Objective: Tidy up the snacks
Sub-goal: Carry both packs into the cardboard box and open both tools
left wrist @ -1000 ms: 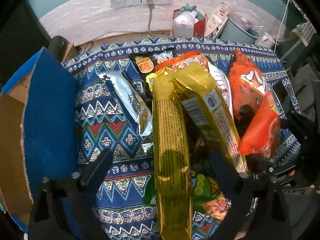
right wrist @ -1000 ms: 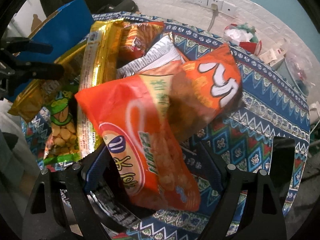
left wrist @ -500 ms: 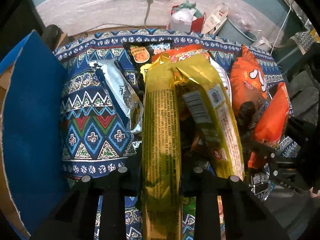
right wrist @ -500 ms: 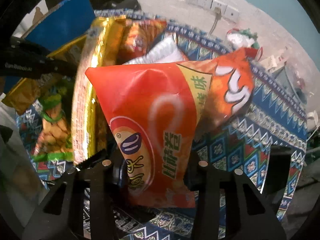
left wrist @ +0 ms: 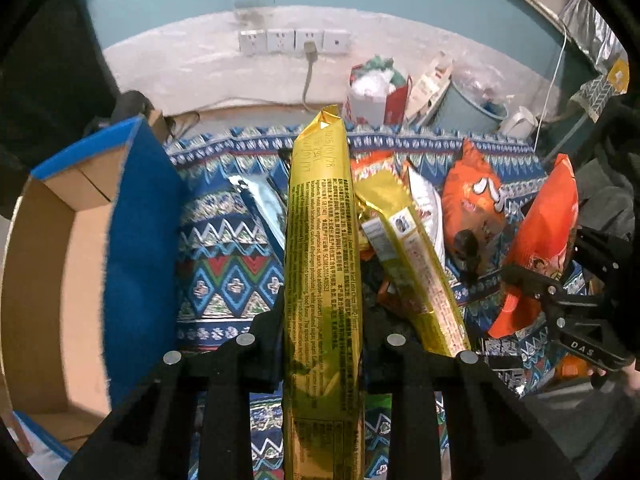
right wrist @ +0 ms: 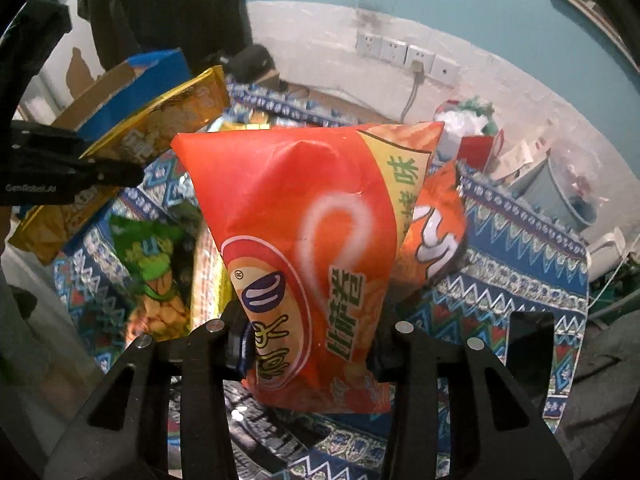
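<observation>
While the left gripper (left wrist: 322, 344) is seen from its own wrist camera, its two black fingers (left wrist: 266, 344) are pressed in against the sides of a long gold snack pack (left wrist: 322, 264), clamped on it low down, and the pack rises clear of the patterned cloth (left wrist: 228, 272). Small black print covers the pack's back, including an English ingredients panel too fine to read fully, with a stamped date near its top seal. A second gold pack (left wrist: 408, 264) leans beside it over other packets on the cloth, with a white label. To the left stands an open cardboard box (left wrist: 80, 248) with blue outer walls; nothing shows on the visible part of its inside. At the far right the right gripper (left wrist: 560, 312) appears side on, marked "DAS", pinching an orange-red chip bag (left wrist: 548, 240).

From the right wrist camera, the right gripper (right wrist: 308, 344) is closed on that orange-red chip bag (right wrist: 312, 248), its fingers (right wrist: 234, 340) squeezing the bag's lower part and holding it above the cloth (right wrist: 508, 280). Chinese characters run along the bag's yellow band. Behind it lies an orange bag (right wrist: 436, 232), and a green peanut bag (right wrist: 156, 272) lies at left. The left gripper (right wrist: 72, 176), lettered "GenRobot.AI", holds the gold pack (right wrist: 160, 128) up near the blue box (right wrist: 140, 76).
</observation>
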A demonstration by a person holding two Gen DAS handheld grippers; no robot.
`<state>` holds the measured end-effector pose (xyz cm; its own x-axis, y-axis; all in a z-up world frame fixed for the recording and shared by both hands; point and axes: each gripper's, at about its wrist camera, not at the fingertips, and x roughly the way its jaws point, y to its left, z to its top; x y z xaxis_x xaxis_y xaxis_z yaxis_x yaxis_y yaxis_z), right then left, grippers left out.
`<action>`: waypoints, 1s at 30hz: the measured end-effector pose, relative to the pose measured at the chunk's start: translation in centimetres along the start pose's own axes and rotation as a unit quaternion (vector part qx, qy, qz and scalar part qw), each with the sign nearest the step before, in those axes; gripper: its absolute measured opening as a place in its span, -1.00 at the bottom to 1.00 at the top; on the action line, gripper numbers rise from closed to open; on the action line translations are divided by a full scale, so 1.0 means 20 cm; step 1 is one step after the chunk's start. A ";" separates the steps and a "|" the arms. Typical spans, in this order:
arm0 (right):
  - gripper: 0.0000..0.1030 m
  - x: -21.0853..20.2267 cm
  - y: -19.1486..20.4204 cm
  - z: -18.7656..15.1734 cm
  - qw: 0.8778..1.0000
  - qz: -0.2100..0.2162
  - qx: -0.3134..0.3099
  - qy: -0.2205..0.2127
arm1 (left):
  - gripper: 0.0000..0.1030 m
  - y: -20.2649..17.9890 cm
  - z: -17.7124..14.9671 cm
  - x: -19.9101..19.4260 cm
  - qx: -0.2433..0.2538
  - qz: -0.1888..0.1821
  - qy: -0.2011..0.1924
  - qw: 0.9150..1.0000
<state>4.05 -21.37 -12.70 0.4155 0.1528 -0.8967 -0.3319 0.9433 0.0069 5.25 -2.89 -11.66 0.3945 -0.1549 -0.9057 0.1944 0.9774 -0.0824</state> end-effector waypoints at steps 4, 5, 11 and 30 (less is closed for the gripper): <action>-0.21 -0.07 0.03 0.04 1.000 -0.005 0.009 -0.019 | -0.46 0.01 0.00 -0.09 -0.001 0.007 -0.021 1.000; -0.21 -0.08 0.03 0.05 1.000 -0.004 0.011 -0.023 | -0.46 0.02 0.00 -0.12 -0.002 0.008 -0.026 1.000; -0.21 -0.16 0.04 0.12 0.999 -0.006 0.023 -0.047 | -0.46 0.05 -0.01 -0.24 -0.003 0.019 -0.052 0.998; -0.21 -0.26 0.27 0.44 0.994 0.032 0.016 -0.104 | -0.46 0.32 -0.04 -0.46 -0.039 0.054 -0.114 0.991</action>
<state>7.53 -14.52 -4.18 0.5619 0.2677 -0.7827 -0.3376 0.9380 0.0785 2.12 4.81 -4.11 0.6034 -0.0683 -0.7945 0.0727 0.9969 -0.0305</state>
